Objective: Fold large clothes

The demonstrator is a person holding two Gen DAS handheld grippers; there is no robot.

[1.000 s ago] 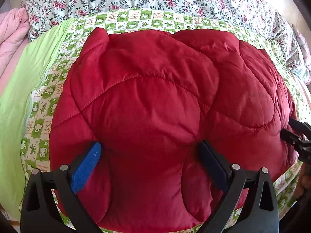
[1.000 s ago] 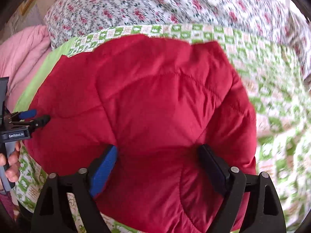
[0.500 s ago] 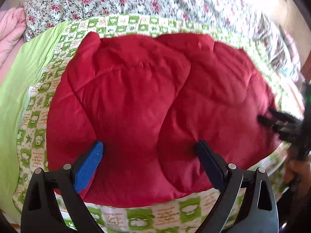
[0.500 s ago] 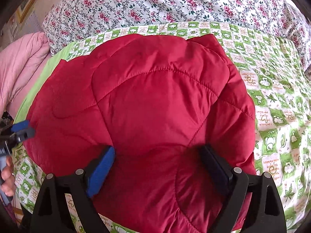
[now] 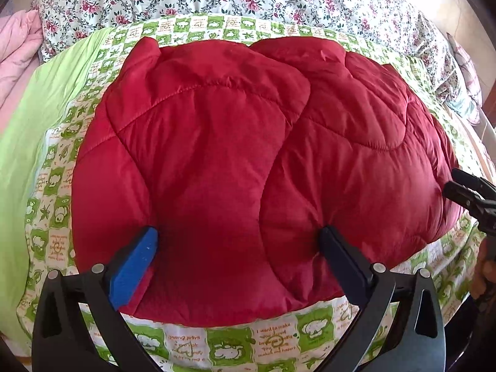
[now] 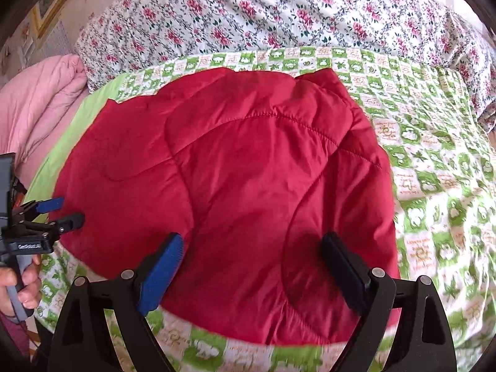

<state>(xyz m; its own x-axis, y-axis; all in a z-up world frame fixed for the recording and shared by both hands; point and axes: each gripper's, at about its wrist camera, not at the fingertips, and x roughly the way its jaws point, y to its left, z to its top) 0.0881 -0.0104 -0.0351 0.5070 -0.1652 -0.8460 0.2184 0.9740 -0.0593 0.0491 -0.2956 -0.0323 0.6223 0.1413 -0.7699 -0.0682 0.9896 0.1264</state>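
A red quilted puffer jacket (image 5: pixel 248 161) lies folded in a rounded bundle on the green-and-white checked sheet (image 5: pixel 235 344); it also shows in the right wrist view (image 6: pixel 241 192). My left gripper (image 5: pixel 238 241) is open, its jaws wide apart above the jacket's near edge and empty. It appears from the side at the jacket's left edge in the right wrist view (image 6: pixel 62 210). My right gripper (image 6: pixel 251 248) is open over the jacket's near right part and empty. Its tips show at the jacket's right edge in the left wrist view (image 5: pixel 458 186).
A floral quilt (image 6: pixel 279 15) lies across the back of the bed. A pink blanket (image 6: pixel 37 105) is piled at the left, beside a plain lime-green sheet (image 5: pixel 31 142). The checked sheet's near edge (image 6: pixel 217 356) runs just below the jacket.
Both grippers have drawn back from the jacket toward the near edge of the bed, so more checked sheet shows below it. The jacket stays put.
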